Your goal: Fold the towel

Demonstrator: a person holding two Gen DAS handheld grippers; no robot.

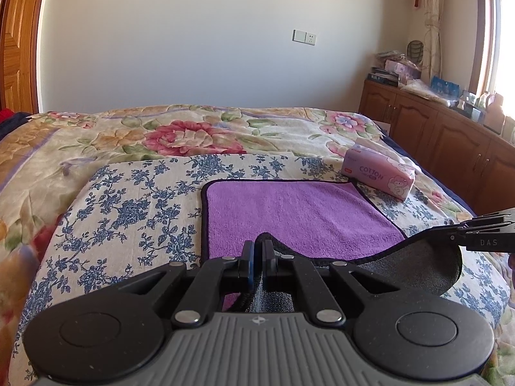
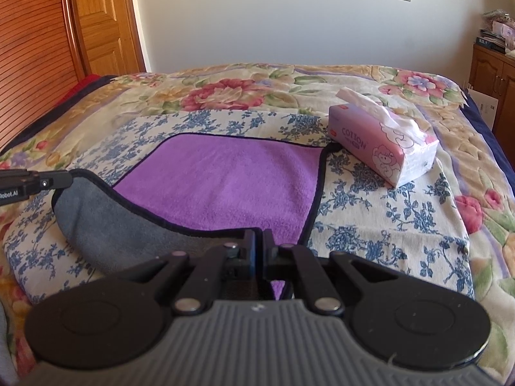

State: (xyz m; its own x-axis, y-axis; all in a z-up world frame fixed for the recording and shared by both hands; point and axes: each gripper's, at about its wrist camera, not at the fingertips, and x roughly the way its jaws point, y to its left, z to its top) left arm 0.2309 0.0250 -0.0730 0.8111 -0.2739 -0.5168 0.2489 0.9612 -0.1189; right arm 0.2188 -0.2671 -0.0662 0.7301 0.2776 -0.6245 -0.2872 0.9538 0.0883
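One towel (image 1: 289,212) here, purple on top with a grey underside and a dark trim, lying on the blue-flowered cloth (image 1: 128,206) over the bed's big floral blanket (image 1: 128,132). Two grippers are in play. The left gripper (image 1: 257,251) has its jaws pinched tight on the near left corner, lifted so the grey side shows. The right gripper (image 2: 258,241) is clamped the same way on the near right corner, so the near edge hangs raised between them. One pink tissue pack (image 2: 383,143) marked COTTON sits just beside the towel's far right corner. One wall socket plate (image 1: 304,37) behind.
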